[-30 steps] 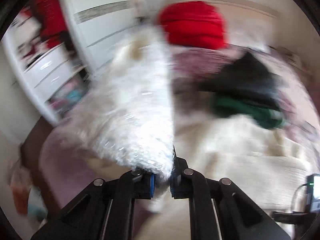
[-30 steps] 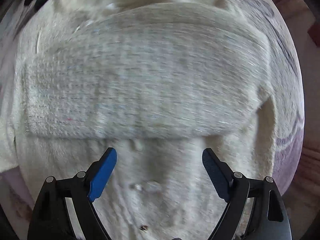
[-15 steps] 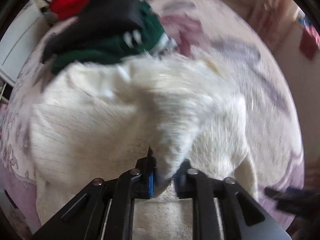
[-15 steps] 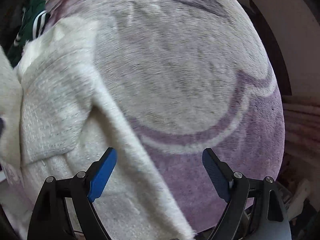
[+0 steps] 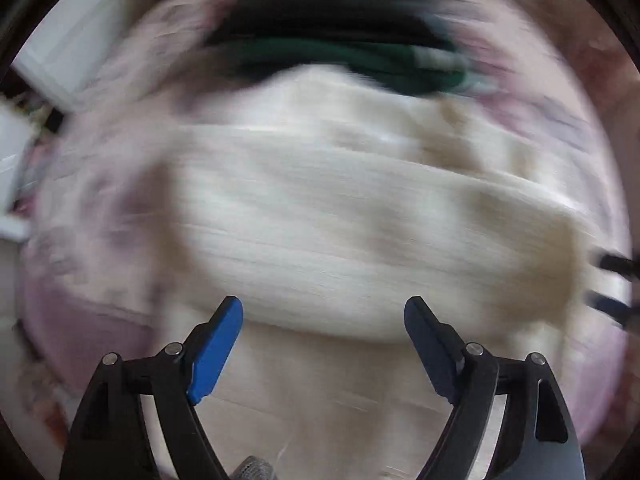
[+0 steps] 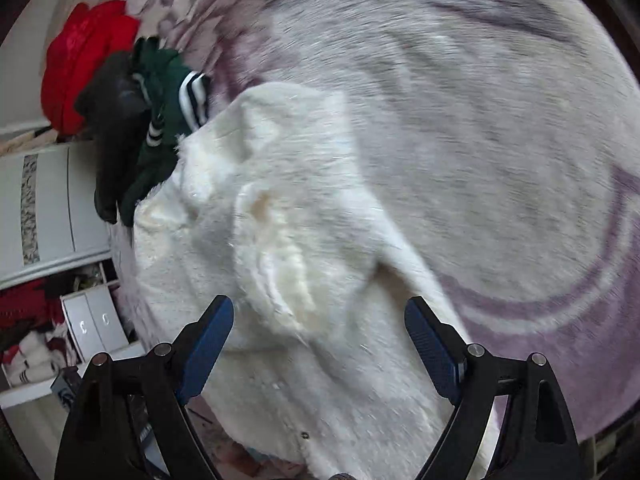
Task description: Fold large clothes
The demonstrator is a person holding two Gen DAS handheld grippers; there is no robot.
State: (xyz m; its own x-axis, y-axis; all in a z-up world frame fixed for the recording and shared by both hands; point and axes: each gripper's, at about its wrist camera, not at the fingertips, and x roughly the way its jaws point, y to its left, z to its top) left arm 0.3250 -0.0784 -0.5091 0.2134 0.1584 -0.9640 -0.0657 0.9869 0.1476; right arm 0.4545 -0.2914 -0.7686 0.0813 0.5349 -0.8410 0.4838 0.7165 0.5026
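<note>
A fluffy cream-white garment (image 5: 328,216) lies folded over on the bed; it also shows in the right wrist view (image 6: 280,248). My left gripper (image 5: 324,316) is open and empty just above the garment's near fold. My right gripper (image 6: 320,316) is open and empty over the garment's right part, near a folded sleeve. The left wrist view is blurred by motion.
The bed has a pale blanket with purple flowers (image 6: 500,160). A green striped garment (image 6: 164,120), a black one (image 6: 116,120) and a red one (image 6: 84,56) lie piled at the far side. White drawers (image 6: 52,208) stand beside the bed.
My left gripper let go of the white garment's sleeve and opened; the sleeve now lies across the garment. My right gripper stayed open and swung back over the garment.
</note>
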